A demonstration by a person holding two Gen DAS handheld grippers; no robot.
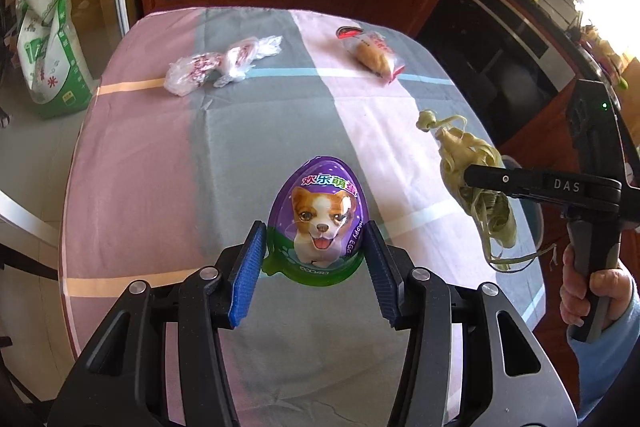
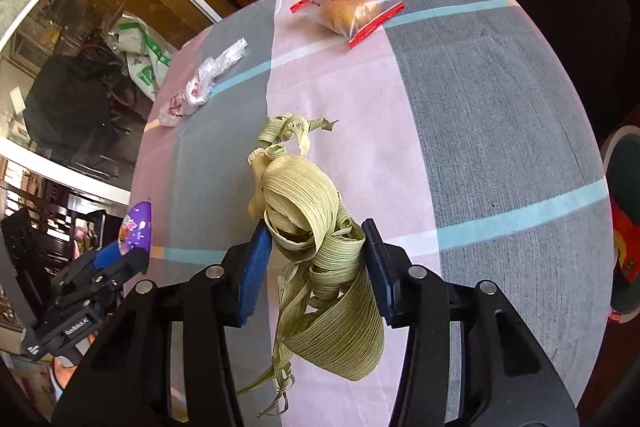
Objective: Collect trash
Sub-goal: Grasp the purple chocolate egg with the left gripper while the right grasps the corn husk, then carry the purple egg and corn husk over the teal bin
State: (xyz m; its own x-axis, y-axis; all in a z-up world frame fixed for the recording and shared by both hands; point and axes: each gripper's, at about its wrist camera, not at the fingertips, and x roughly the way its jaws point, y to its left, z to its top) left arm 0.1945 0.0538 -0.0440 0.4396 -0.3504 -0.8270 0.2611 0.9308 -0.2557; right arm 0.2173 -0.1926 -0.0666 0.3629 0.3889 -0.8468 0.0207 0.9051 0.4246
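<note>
Both grippers loaded, 2 pieces of trash left on the table

The left gripper (image 1: 316, 247) clamps the purple egg package (image 1: 318, 215); the right gripper (image 2: 316, 259) clamps the curled leaf strips (image 2: 316, 247). Next likely comes carrying both to a bin, unseen here. The crumpled plastic wrapper (image 1: 216, 65) and bagged bun (image 1: 370, 53) lie well apart on the tablecloth (image 1: 160, 167), nothing blocking.

The surface (image 1: 160, 187) is covered by a cloth in broad pink and grey blocks, crossed by thin peach, white and pale blue stripes; a crumpled clear plastic wrapper (image 1: 218, 63) with red print lies at its far left; a sealed clear packet (image 1: 372, 53) with red edges, holding something tan, lies at the far right, well apart from the wrapper.
</note>
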